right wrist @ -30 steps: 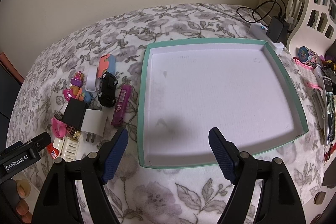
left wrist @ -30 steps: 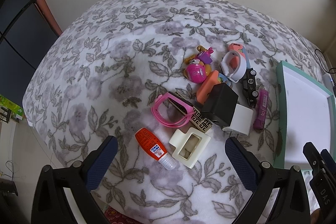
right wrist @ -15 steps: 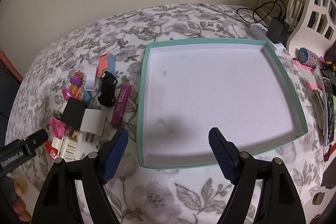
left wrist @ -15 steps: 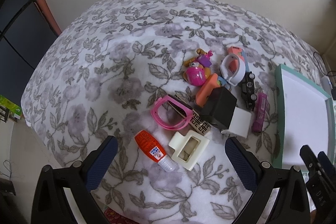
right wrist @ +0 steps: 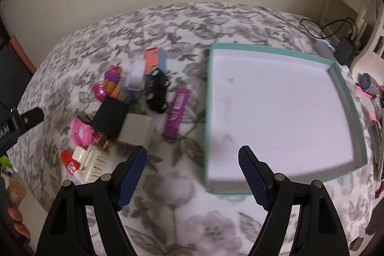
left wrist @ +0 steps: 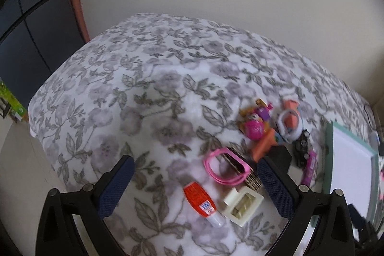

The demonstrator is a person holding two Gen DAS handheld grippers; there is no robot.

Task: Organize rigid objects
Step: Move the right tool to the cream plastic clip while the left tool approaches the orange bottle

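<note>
We held the left gripper [left wrist: 195, 181] with its jaws spread wide and nothing between them, above the near edge of the floral-covered tabletop [left wrist: 144, 92]. Between its blue pads [left wrist: 115, 186] lay an orange-and-white tube [left wrist: 200, 204], and just to the right of that a cream hair claw [left wrist: 242, 206]. Beyond these sat a pink wristband [left wrist: 224, 168] resting over a gold-patterned flat piece [left wrist: 253, 180]. Farther out lay an orange block [left wrist: 264, 148], a pink ball-shaped toy [left wrist: 255, 128] and a white ring [left wrist: 289, 126]. We held the right gripper [right wrist: 192, 174] equally wide apart and empty, over bare cloth near the front edge. Its right pad [right wrist: 254, 176] overlapped the near left corner of the teal-rimmed tray [right wrist: 348, 109] in the view; contact could not be determined. The tray interior was white and held no objects. To the left of the tray lay a purple bar [right wrist: 177, 109], a black toy car [right wrist: 157, 92], a white block [right wrist: 136, 130] and a black box [right wrist: 110, 118] touching it. The remaining small objects clustered behind and to the left of these, all on the cloth and outside the tray. A black adapter with cable [right wrist: 345, 53] sat beyond the tray's far right corner.
</note>
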